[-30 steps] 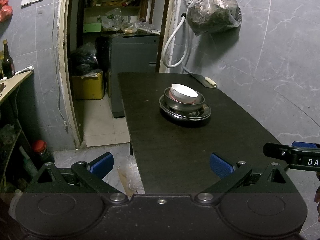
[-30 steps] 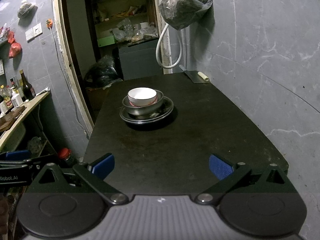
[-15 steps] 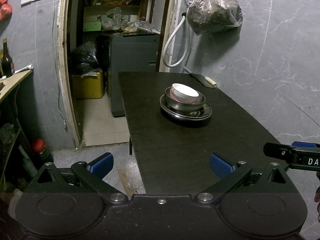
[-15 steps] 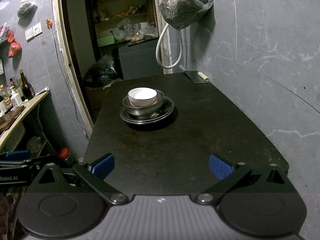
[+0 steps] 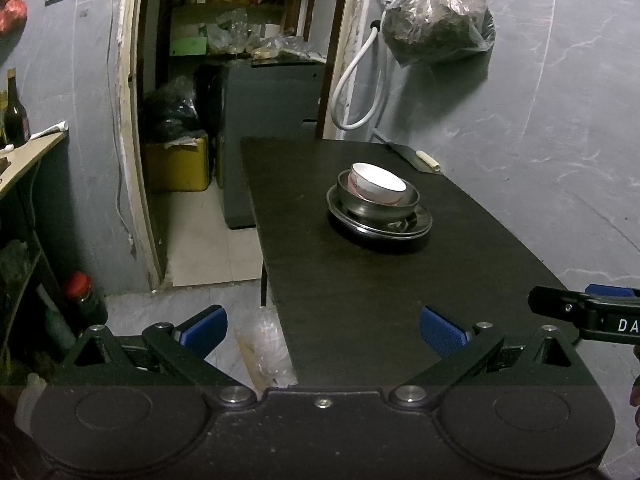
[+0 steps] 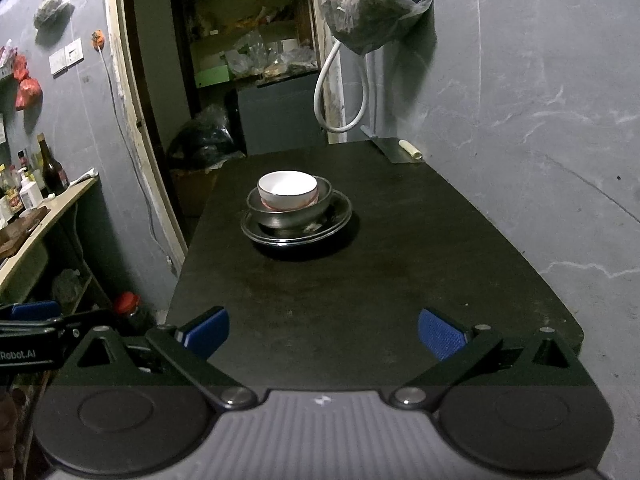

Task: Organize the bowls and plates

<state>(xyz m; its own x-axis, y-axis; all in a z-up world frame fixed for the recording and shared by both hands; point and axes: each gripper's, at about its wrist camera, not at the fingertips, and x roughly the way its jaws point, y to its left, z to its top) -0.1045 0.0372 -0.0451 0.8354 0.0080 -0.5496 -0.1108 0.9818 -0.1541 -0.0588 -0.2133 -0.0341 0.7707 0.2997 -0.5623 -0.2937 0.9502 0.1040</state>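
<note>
Black left hand-held gripper [image 5: 320,330] level, spread empty, right hand-held gripper [image 6: 323,332] likewise, stacked bowls [image 6: 288,196] well ahead

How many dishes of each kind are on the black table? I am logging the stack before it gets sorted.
White bowl: 1
Metal bowl: 1
Metal plates: 2, as far as the stacked rims show
Total: 4, all nested in one stack on the table.

A home kitchen corner: a dark table [image 6: 360,280] against grey marbled tiles, a pantry doorway [image 6: 248,80] behind the table crammed with shelves, bottles [image 6: 50,172] on a counter left of the table, a bag [image 6: 376,4] hanging above its far end.
</note>
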